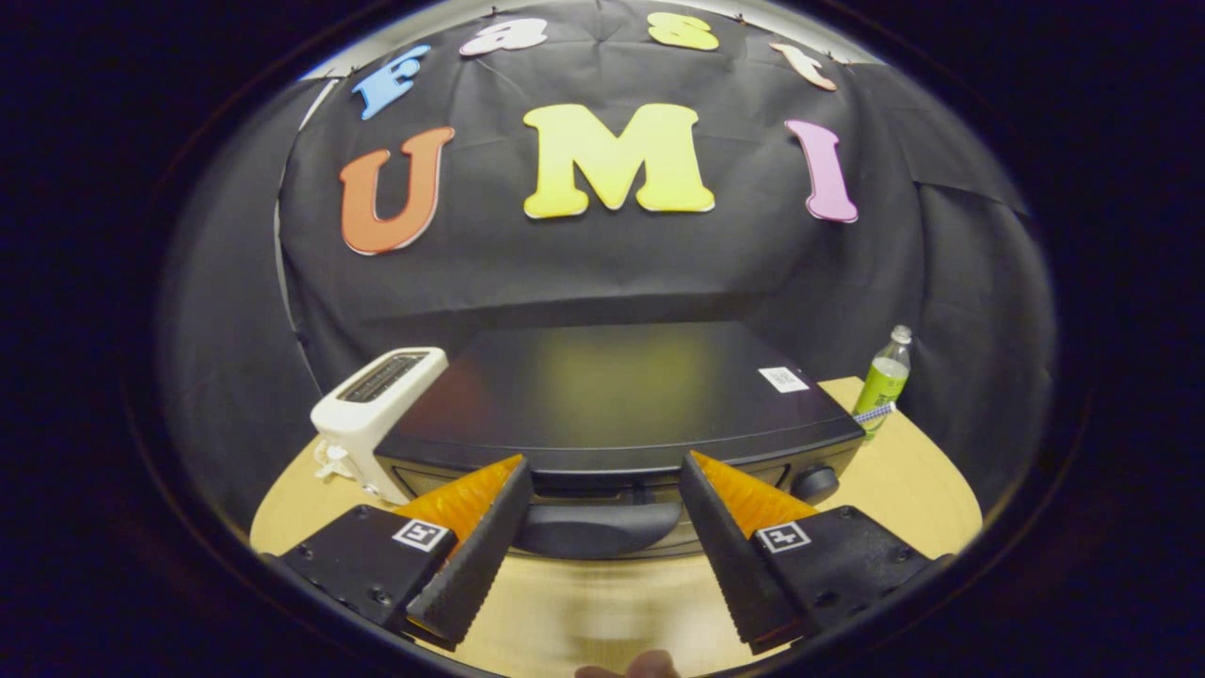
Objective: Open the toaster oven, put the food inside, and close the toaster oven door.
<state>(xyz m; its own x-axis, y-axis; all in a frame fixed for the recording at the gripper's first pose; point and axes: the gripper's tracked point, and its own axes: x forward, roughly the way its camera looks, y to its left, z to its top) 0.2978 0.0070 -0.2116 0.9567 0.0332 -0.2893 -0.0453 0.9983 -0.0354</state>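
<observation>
On the wooden table [904, 490] sits the toaster oven [612, 405], door shut. Gripper [602, 480] fingers are wide open, empty, by its handle [598, 529]. Nothing is done yet.

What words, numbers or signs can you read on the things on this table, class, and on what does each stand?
No readable text.
Sticker on top of the toaster oven: printed code, too small to read.
Bottle label: too small and blurred.
Toaster: no legible marking.
Tongs, open at the oven's front either side of its handle: square marker patterns, no words.
</observation>
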